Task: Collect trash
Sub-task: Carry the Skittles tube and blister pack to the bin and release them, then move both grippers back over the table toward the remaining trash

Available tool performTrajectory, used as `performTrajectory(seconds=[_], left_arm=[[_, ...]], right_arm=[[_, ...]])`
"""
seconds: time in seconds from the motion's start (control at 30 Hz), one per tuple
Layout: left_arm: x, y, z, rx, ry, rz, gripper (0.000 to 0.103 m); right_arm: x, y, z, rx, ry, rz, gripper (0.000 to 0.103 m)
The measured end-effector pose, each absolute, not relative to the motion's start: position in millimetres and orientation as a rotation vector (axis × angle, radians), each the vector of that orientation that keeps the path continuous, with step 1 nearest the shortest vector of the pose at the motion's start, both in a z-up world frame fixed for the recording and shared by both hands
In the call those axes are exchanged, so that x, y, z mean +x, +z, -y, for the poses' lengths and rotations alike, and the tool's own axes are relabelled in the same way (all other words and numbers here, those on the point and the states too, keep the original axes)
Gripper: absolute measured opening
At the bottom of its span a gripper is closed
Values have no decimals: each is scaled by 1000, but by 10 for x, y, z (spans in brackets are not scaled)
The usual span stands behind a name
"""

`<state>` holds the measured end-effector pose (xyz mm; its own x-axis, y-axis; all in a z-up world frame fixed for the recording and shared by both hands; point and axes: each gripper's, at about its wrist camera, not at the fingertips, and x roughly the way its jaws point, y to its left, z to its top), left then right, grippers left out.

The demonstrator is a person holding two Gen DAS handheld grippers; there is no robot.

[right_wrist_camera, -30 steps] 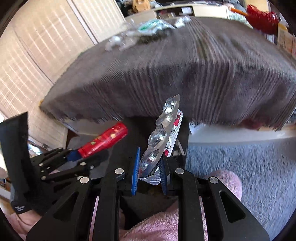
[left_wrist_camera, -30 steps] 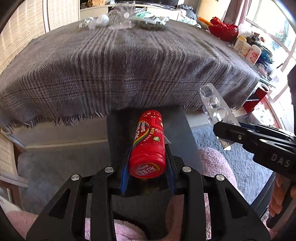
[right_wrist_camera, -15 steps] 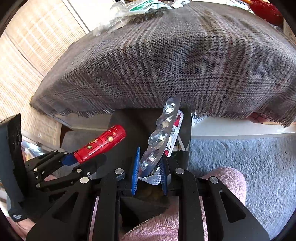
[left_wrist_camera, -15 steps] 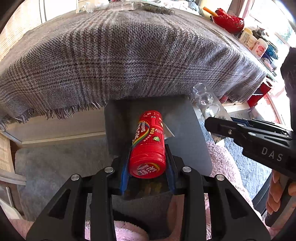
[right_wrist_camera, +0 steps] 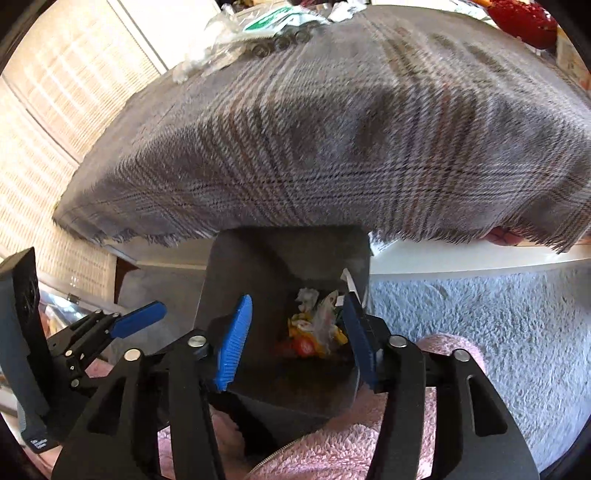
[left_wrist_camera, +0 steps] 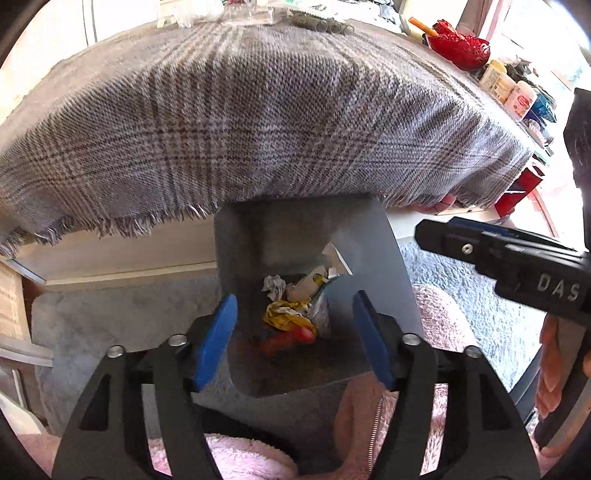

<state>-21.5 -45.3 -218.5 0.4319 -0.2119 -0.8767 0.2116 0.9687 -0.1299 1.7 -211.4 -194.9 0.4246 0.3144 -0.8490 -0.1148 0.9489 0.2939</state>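
Observation:
A dark grey trash bin [left_wrist_camera: 369,258] stands on the floor under the table edge; it also shows in the right wrist view [right_wrist_camera: 258,266]. Inside lie crumpled wrappers [left_wrist_camera: 288,314], the red candy tube [left_wrist_camera: 291,338] and a clear blister pack [right_wrist_camera: 325,317]. My left gripper [left_wrist_camera: 295,332] is open and empty over the bin mouth. My right gripper [right_wrist_camera: 295,336] is open and empty over the same bin. Each gripper shows at the edge of the other's view. More plastic trash [right_wrist_camera: 255,29] lies at the far edge of the table.
A grey plaid cloth [left_wrist_camera: 258,122] covers the table and hangs over the bin's far rim. A red bowl [left_wrist_camera: 460,46] and bottles [left_wrist_camera: 509,92] sit at the table's right. A blue-grey carpet [right_wrist_camera: 480,325] covers the floor. Pink fleece [right_wrist_camera: 332,454] is just below the grippers.
Both grippers have opened. The red candy tube left the left gripper and the blister pack left the right; both now lie in the bin. Both views have come closer to the bin.

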Motion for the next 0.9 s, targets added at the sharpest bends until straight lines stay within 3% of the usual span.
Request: performTrajectory(seconds=[0.17,0.23,0.9], left_arm=[[-249,-1998,426,23,-249,-1050,94],[-250,-1901,406,25,-245,-1031,95],[102,-1200,82,24,-194,-880,95]], right_arm=[[3,-1818,2206,203,231,-1055,95],[5,-1750,2236,189,213,-1030,98],[337,-1029,2393,177,189,-843,99]])
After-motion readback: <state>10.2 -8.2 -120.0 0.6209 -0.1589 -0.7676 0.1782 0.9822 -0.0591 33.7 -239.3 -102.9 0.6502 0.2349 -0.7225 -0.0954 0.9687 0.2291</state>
